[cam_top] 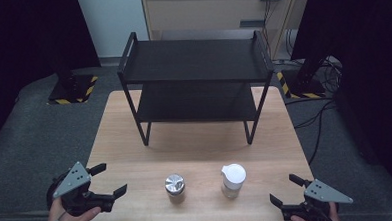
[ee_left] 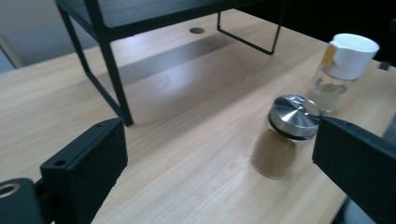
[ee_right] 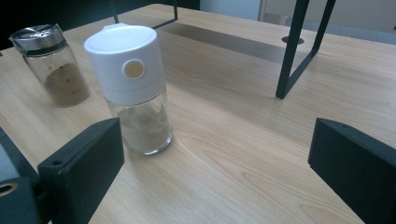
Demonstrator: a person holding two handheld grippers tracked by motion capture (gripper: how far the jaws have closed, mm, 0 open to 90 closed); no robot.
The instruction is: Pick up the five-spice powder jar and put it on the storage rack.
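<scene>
Standing by the wooden table, I see the person holding a gripper in each hand at the near edge, one at either corner. The left gripper sits at the near left corner with its two black jaws spread wide apart; nothing is between them and they touch nothing. In the left gripper view, those jaws frame the bare tabletop, and the jar with the metal lid stands just off the inner edge of one jaw, close to it but apart from it as far as I can tell. That jar holds a brown powder.

The right gripper is at the near right corner, and its jaws are likewise wide open and empty. In the right gripper view, the jar with the white cap stands upright beside one jaw, near it, with a pale powder in its lower part.

From above, the two jars stand side by side on the near half of the table, between the two grippers: the metal-lidded one on the left, the white-capped one on the right, a gap between them. Behind them, farther back on the table, stands a black two-tier shelf, both tiers bare.
</scene>
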